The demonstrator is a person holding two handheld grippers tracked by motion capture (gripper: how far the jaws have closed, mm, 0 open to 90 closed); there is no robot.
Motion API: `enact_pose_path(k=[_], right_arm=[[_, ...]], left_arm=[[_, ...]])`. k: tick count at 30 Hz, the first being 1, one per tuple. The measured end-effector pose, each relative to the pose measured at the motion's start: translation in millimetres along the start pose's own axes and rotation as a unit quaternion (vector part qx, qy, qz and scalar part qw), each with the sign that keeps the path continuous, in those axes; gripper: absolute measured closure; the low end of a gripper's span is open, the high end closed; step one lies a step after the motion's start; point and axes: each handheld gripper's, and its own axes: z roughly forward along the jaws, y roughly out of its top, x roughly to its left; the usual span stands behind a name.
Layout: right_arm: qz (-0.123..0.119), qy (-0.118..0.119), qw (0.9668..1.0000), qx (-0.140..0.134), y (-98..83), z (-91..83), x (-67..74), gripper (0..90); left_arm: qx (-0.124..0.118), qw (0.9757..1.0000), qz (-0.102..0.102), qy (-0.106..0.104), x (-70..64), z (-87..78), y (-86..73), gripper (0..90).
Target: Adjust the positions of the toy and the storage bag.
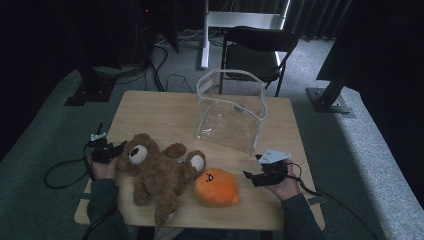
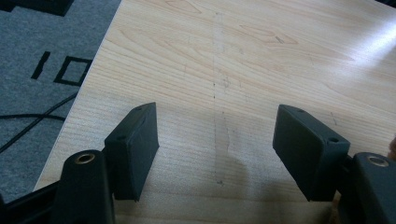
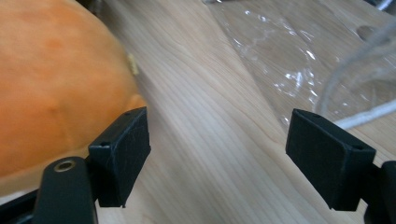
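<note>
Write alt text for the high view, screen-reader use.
A person's two hands hold open grippers at the near edge of a wooden table: the left gripper beside a brown teddy bear lying on its back, the right gripper near an orange plush toy. A clear plastic bag stands open behind them.

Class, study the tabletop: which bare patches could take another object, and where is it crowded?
Free: the far-left stretch of the table beside the clear bag, and the strip between the bag and the orange plush. Crowded: the near edge, with the teddy bear against the orange plush.
</note>
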Motion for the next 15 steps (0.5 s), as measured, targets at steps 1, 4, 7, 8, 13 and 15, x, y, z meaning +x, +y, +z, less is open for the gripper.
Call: enact_pose_path(k=[1,4,7,8,13,15], right_arm=[[-0.003,0.002,1.0000,0.000,0.9,-0.3,1.9,20.8],[-0.009,0.010,0.9999,-0.003,4.0,-0.6,9.2,20.7],[-0.012,0.023,0.9997,-0.005,7.5,0.4,14.6,20.5],[-0.014,0.026,0.9996,-0.006,8.8,0.9,16.5,20.2],[-0.019,0.051,0.9985,-0.011,15.7,3.1,26.2,19.7],[-0.024,0.053,0.9983,-0.011,17.3,3.5,28.1,19.0]], left_arm=[[0.000,1.0000,0.000,0.000,0.0,0.0,0.0,31.8],[0.000,1.0000,0.000,0.000,0.0,0.0,0.0,31.8],[0.000,1.0000,0.001,0.000,0.0,-0.1,0.0,31.8],[0.000,1.0000,0.001,0.000,0.0,-0.1,0.0,31.8],[0.000,1.0000,0.000,0.000,-0.1,-0.1,0.0,31.8],[0.000,1.0000,0.001,0.000,0.0,-0.1,0.0,31.8]])
